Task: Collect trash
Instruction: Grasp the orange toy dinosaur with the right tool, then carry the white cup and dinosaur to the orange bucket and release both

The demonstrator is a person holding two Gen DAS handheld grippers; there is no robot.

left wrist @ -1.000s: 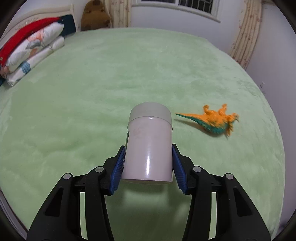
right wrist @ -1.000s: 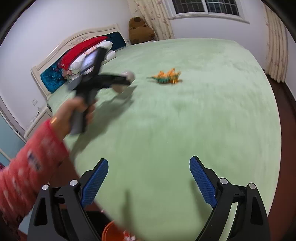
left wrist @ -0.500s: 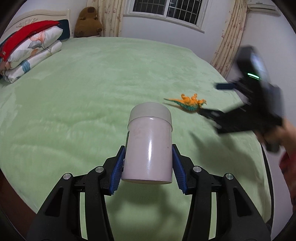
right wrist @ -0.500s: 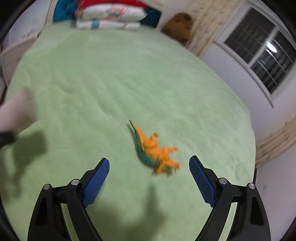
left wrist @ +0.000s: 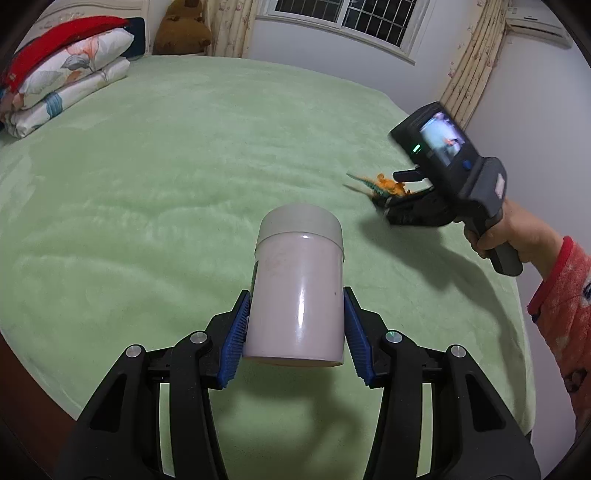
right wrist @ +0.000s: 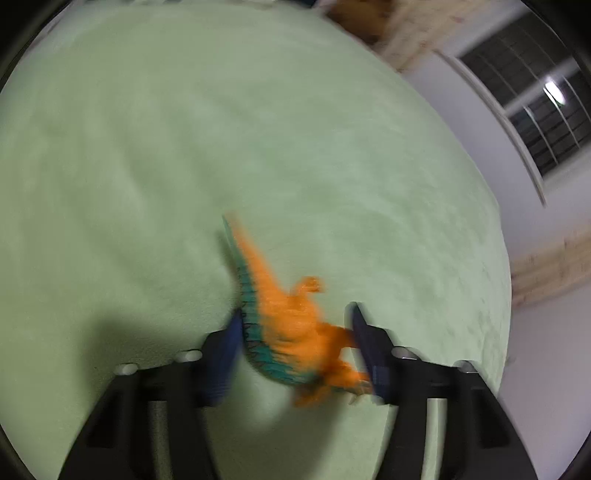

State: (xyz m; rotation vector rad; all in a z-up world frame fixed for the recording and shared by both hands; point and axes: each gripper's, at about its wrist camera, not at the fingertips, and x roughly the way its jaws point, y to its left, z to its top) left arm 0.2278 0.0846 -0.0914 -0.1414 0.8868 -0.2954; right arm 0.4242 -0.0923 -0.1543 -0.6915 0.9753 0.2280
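My left gripper (left wrist: 295,332) is shut on a pale pink jar with a grey lid (left wrist: 297,291), held above the green bed (left wrist: 166,177). An orange and teal toy dinosaur (right wrist: 291,328) lies on the bed between the blue pads of my right gripper (right wrist: 295,347). The jaws stand close around its body; the frame is blurred, so I cannot tell whether they grip it. In the left wrist view the dinosaur (left wrist: 384,186) shows at the right, with the right gripper (left wrist: 399,210) over it, held by a hand in a red sleeve.
Folded quilts and a red pillow (left wrist: 55,85) lie at the head of the bed. A brown plush toy (left wrist: 183,27) sits at the far corner. A window (left wrist: 347,22) and curtains (left wrist: 469,74) are behind the bed. The right bed edge (right wrist: 495,295) is near the dinosaur.
My right gripper has moved down over the dinosaur and its jaws have narrowed around it. The left gripper still holds the jar and has pulled back a little.
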